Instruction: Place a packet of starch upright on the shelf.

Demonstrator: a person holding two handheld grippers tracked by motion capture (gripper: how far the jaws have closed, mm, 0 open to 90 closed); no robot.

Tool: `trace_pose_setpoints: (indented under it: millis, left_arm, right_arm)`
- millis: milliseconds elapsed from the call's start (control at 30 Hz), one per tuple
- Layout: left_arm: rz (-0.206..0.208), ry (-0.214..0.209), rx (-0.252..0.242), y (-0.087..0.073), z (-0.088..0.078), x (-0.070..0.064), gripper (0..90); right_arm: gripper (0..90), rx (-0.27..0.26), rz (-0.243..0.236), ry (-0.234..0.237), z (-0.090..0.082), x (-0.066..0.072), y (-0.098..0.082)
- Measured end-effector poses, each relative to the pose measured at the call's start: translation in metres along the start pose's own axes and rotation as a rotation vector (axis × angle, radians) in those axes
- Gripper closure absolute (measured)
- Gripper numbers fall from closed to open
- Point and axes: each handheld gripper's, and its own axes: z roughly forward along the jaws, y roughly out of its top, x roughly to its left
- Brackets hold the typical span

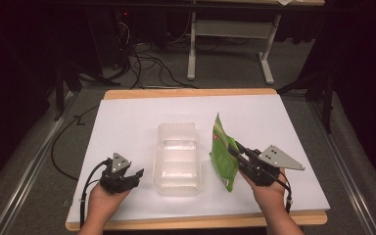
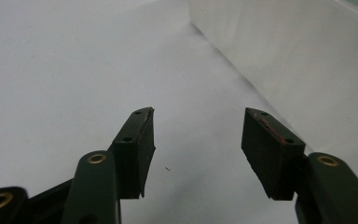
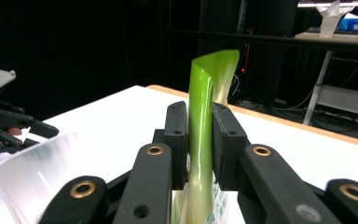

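A green pouch (image 1: pixel 223 157) stands on edge on the white table top (image 1: pixel 127 117), just right of a clear plastic container (image 1: pixel 177 128). My right gripper (image 1: pixel 233 148) is shut on the pouch from the near right side. In the right gripper view its two pads (image 3: pixel 177 135) sit tight against both faces of the pouch (image 3: pixel 200 93), which rises above them. My left gripper (image 1: pixel 138 175) rests low near the table's front left, open and holding nothing. Its jaws (image 2: pixel 198 126) stand wide apart beside the container's wall (image 2: pixel 298 56).
The container (image 3: pixel 32 172) lies lengthwise in the middle of the table and holds nothing. My left gripper (image 3: pixel 9 126) shows beyond it in the right gripper view. Past the table's far edge are floor cables (image 1: pixel 147 63) and a white desk frame (image 1: pixel 230 44).
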Motion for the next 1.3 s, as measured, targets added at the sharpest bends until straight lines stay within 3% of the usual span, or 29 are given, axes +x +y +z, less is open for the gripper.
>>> trace_pose_setpoints:
  millis: [333, 800, 1033, 1100, 1300]
  left_arm:
    - [0.003, -0.003, 0.004, 0.0, 0.001, 0.0, 44.4]
    - [0.005, -0.006, 0.006, 0.0, 0.0, -0.001, 44.3]
    - [0.004, -0.009, 0.005, 0.0, 0.001, 0.0, 44.3]
    - [0.006, -0.009, 0.005, 0.0, 0.001, -0.001, 44.3]
    - [0.012, -0.009, 0.006, 0.001, 0.001, -0.001, 44.2]
  right_arm:
    - [73.4, 0.032, -0.004, 0.004, 0.006, 0.004, -0.006]
    - [60.7, 0.067, 0.034, 0.022, 0.012, 0.003, -0.013]
    - [56.0, 0.133, 0.042, 0.028, 0.011, 0.007, -0.022]
    - [56.1, 0.183, 0.026, 0.019, 0.012, 0.01, -0.029]
    - [56.7, 0.221, 0.016, 0.008, 0.019, 0.012, -0.035]
